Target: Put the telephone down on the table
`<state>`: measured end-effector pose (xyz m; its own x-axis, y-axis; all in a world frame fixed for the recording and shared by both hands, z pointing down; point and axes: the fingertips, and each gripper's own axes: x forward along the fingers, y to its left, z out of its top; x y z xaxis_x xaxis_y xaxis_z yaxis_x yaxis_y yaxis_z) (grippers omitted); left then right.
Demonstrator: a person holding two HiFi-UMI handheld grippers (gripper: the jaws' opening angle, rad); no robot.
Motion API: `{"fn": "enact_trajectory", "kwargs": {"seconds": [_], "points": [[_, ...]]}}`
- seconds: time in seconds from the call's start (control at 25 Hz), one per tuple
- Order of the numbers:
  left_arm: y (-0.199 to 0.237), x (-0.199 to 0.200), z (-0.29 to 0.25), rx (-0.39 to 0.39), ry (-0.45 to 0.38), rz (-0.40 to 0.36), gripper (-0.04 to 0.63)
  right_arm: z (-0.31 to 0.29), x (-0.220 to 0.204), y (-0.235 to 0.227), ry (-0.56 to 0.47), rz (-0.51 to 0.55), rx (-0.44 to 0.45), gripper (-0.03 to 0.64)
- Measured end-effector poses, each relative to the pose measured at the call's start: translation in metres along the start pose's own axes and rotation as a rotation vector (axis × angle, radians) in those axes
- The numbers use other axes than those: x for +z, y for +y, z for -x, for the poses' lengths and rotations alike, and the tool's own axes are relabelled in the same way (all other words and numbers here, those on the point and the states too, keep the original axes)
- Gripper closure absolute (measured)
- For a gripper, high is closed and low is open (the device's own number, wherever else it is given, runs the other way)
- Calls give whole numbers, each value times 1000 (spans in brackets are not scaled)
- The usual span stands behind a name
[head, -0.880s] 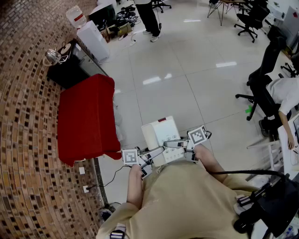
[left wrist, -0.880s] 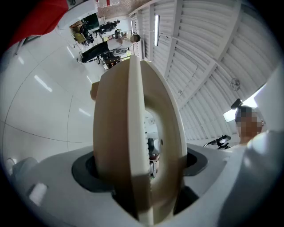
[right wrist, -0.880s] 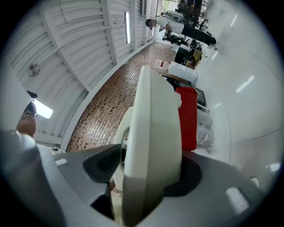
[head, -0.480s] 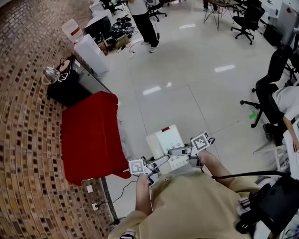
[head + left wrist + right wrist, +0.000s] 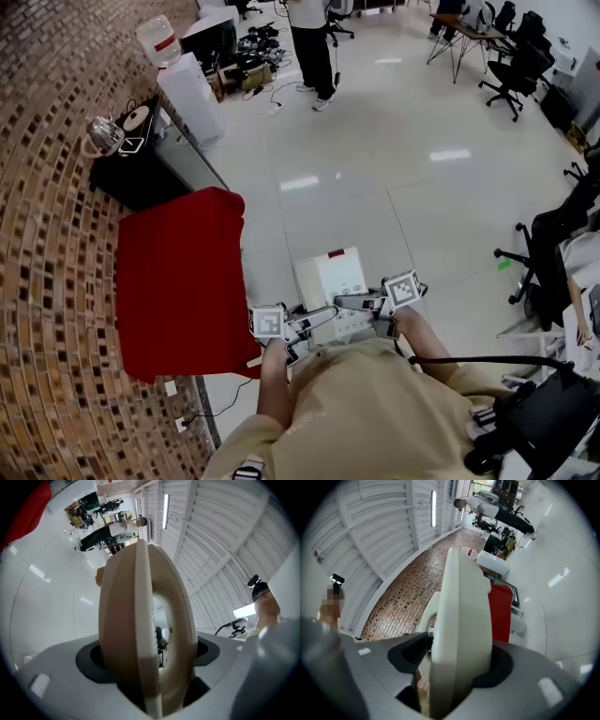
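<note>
In the head view a white telephone (image 5: 328, 277) hangs above the tiled floor, held flat from both sides. My left gripper (image 5: 322, 318) is shut on its near left edge. My right gripper (image 5: 351, 302) is shut on its near right edge. The left gripper view is filled by the telephone's cream edge (image 5: 140, 620), standing on end between the jaws. Its white edge (image 5: 461, 620) is clamped the same way in the right gripper view. The table with the red cloth (image 5: 178, 281) lies just left of the telephone, and the telephone is not over it.
A brick wall (image 5: 47, 281) runs along the left behind the table. Beyond the table stand a black cabinet (image 5: 141, 173) with a kettle (image 5: 101, 134) and a white water dispenser (image 5: 192, 94). A person (image 5: 314, 47) stands far ahead. Office chairs (image 5: 553, 253) line the right.
Both grippers keep their hold on the telephone. The red table now reaches further down the picture, alongside my left gripper; the telephone has stayed near the middle.
</note>
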<state>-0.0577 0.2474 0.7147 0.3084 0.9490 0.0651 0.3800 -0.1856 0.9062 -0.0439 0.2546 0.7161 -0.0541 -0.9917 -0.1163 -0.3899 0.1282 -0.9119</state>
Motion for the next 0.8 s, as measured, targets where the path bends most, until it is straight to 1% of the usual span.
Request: {"fn": "enact_trajectory", "kwargs": {"seconds": [0.08,0.12,0.2,0.24,0.32,0.4,0.44,0.52,0.56,0.6,0.64,0.68,0.72,0.76,0.8], "points": [[0,23,5,-3,6,-21,167,-16,18,-14,6,53,-13,337],[6,32,7,1,-3,-24,167,-22,25,-22,11,67,-18,337],[27,46,13,2,-31,-1,167,-31,41,-33,29,90,-22,337],[31,57,13,-4,-36,-19,167,-35,52,-37,39,98,-22,337],[39,83,13,-7,-52,-38,167,-42,71,-51,50,36,-6,337],[57,109,15,1,-92,-40,167,-52,94,-68,86,3,11,337],[62,126,15,12,-114,-53,167,-56,107,-76,111,-16,20,337],[61,170,11,47,-150,-118,167,-65,138,-91,156,-68,49,337],[64,190,10,66,-175,-132,167,-70,157,-96,186,-57,64,337],[70,207,10,79,-208,-125,167,-75,175,-100,219,-46,75,337],[82,221,12,90,-249,-91,167,-79,192,-106,249,-57,87,337],[98,231,16,106,-292,-39,167,-86,210,-110,279,-58,102,337],[112,242,21,129,-331,5,167,-94,229,-109,313,-12,119,337],[116,257,26,151,-363,19,167,-105,249,-106,349,57,138,337],[112,275,29,162,-392,4,167,-116,264,-104,382,91,155,337]]}}
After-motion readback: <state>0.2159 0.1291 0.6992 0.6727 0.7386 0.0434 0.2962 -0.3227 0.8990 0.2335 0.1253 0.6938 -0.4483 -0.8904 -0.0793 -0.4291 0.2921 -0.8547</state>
